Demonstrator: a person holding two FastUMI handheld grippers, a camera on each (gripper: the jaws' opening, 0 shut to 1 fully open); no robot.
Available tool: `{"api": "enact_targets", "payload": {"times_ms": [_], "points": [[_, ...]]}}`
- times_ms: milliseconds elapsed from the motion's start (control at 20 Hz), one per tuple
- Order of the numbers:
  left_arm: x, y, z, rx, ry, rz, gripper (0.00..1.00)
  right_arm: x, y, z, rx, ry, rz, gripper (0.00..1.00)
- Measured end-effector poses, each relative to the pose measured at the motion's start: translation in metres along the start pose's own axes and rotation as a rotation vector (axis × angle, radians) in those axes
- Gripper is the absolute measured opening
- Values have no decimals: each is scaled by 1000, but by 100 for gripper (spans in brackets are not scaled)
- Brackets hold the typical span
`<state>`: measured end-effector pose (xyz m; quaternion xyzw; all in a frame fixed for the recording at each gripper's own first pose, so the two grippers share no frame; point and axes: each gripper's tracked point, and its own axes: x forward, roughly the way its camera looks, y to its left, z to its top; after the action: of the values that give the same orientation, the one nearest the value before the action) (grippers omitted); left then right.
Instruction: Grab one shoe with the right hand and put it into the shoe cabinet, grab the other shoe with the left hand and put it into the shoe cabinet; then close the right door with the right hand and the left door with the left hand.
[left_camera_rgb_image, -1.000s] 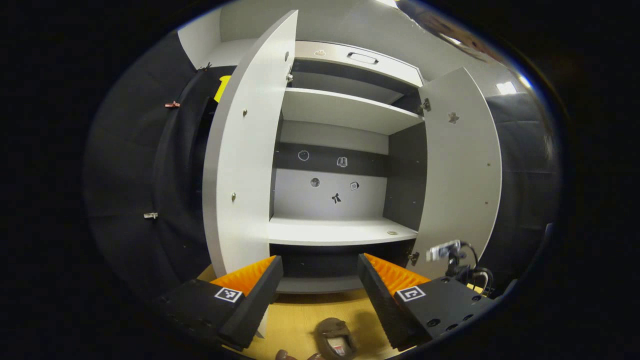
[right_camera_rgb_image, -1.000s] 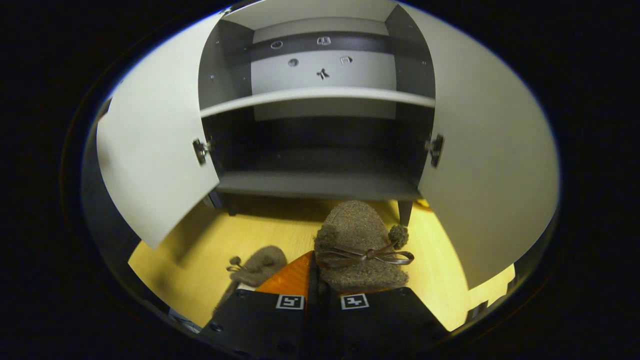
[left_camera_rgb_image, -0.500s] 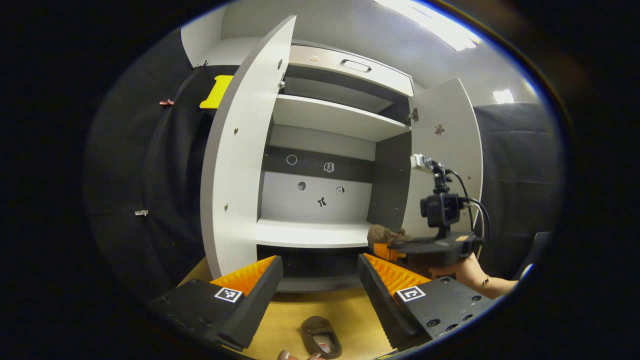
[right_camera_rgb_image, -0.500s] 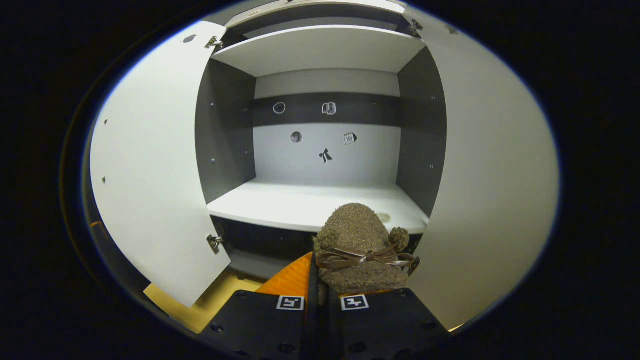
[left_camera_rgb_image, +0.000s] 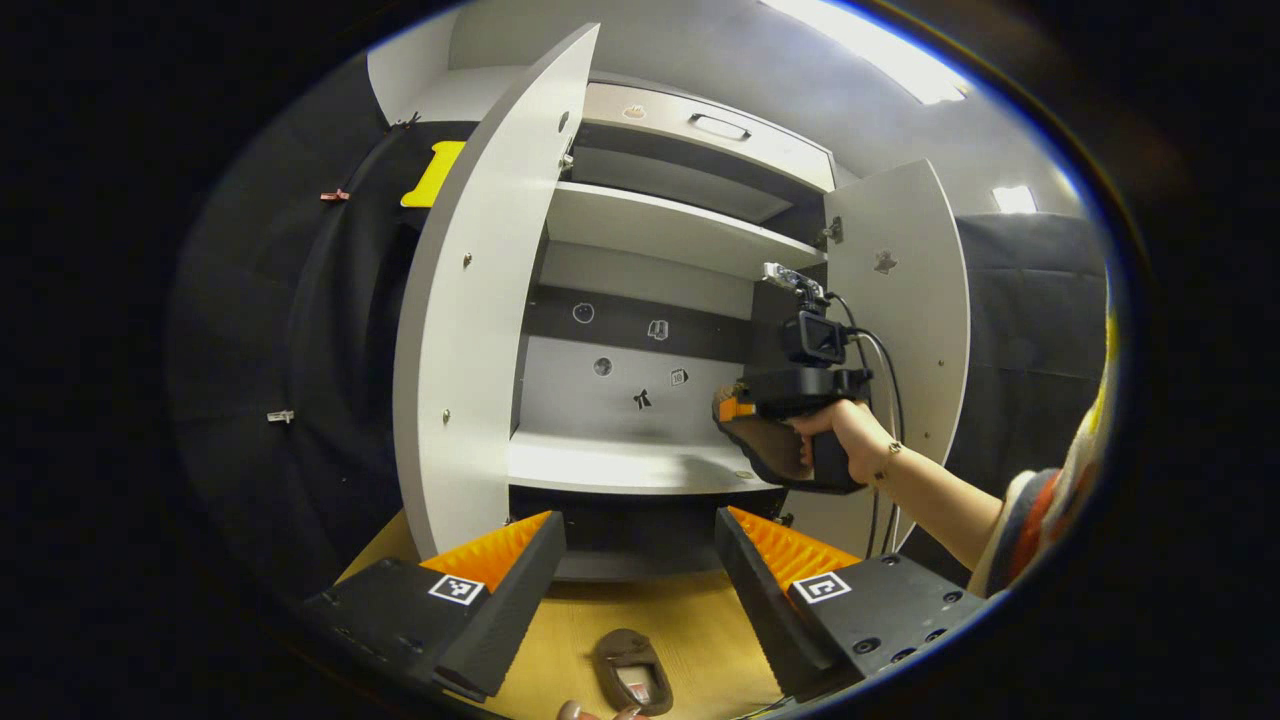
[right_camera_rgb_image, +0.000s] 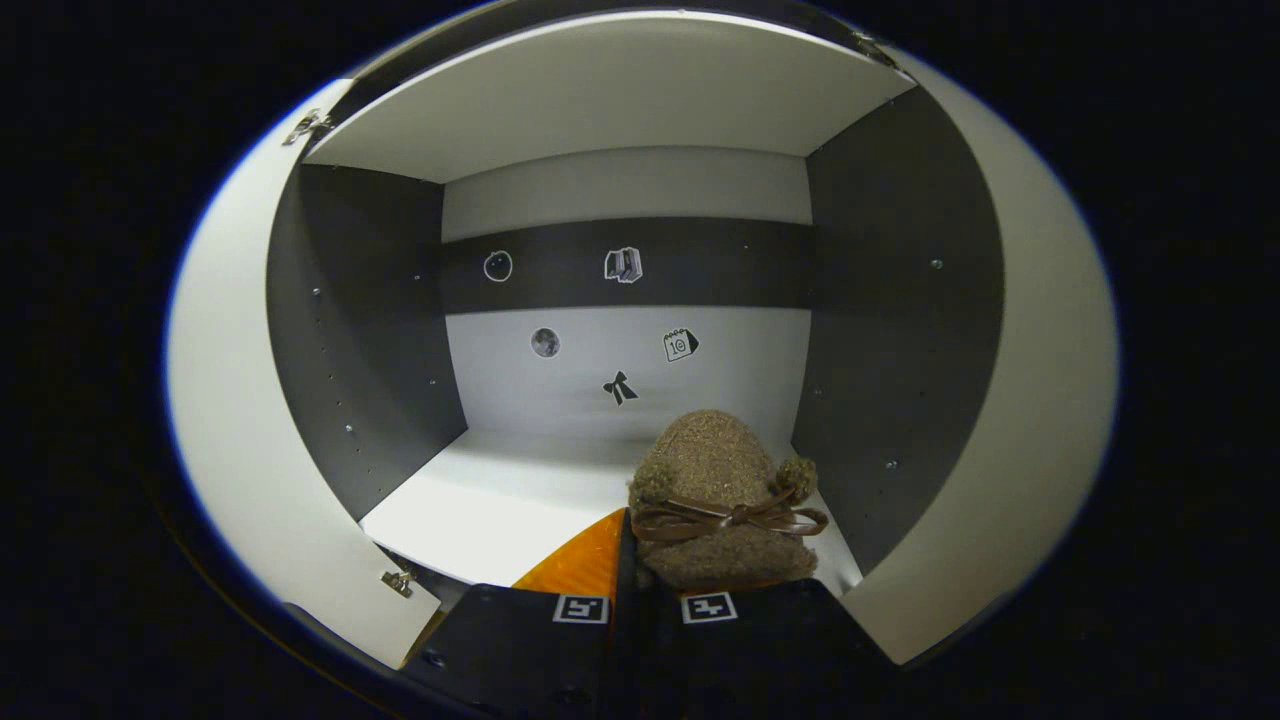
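Here we list the cabinet (left_camera_rgb_image: 690, 230), both doors swung wide: left door (left_camera_rgb_image: 470, 300), right door (left_camera_rgb_image: 905, 300). In the right gripper view we see the right gripper (right_camera_rgb_image: 645, 580) with its fingers pressed together on the heel of a fuzzy brown shoe (right_camera_rgb_image: 715, 500), toe pointing into the middle compartment, above the front right part of the white shelf (right_camera_rgb_image: 490, 500); whether the sole touches the shelf we cannot tell. A brown bow crosses the shoe's top. Stickers (right_camera_rgb_image: 620, 385) mark the back wall. In the left gripper view we note the same gripper farther off, held by a hand (left_camera_rgb_image: 850, 435) at the opening near the right door, the shoe at shelf height. We count the left gripper (left_camera_rgb_image: 640, 555) with fingers spread wide and nothing between them, held low before the cabinet. Below it the second shoe (left_camera_rgb_image: 632, 670) lies on the yellow floor (left_camera_rgb_image: 690, 620), opening upward, well apart from the cabinet.
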<state>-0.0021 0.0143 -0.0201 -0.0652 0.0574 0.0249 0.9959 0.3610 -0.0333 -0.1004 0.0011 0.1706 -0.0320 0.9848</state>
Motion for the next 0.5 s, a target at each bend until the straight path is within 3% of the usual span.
{"api": "enact_targets", "payload": {"times_ms": [200,400,450,500], "points": [[2,5,-1,2,22,46,96,56,0,1,-15,60,-5,11],[3,13,-2,5,27,120,96,109,3,-20,-9,166,-2,12],[4,16,-4,4,34,140,96,120,2,-29,-7,190,-6,7],[4,17,-8,-1,45,156,96,130,2,-39,-8,217,-9,11]]}}
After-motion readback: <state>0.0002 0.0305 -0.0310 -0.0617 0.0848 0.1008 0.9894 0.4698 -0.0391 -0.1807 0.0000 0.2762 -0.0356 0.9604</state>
